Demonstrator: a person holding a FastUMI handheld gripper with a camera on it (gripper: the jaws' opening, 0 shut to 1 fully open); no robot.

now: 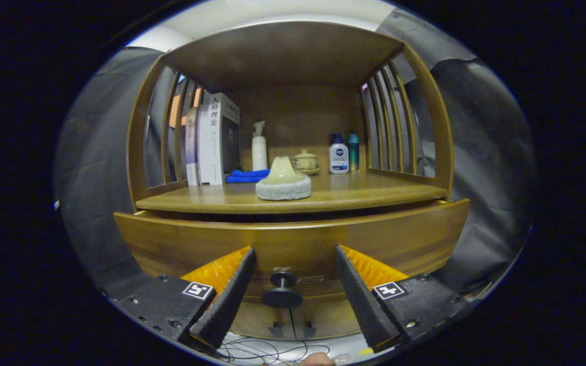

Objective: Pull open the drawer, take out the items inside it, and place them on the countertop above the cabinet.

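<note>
The hand-held gripper hangs open, its fingers either side of the drawer knob, not touching it.

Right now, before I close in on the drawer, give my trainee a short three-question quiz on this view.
1. True or false: the claw is open, with the drawer knob between its fingers and neither finger touching it.
2. Multiple choice: what stands nearest the countertop's front edge? A) the books B) the scrubbing pad C) the blue-capped lotion bottle
3. Fill in: the blue cloth lies between the books and the ____.

Key: 1 true; 2 B; 3 scrubbing pad.
</note>
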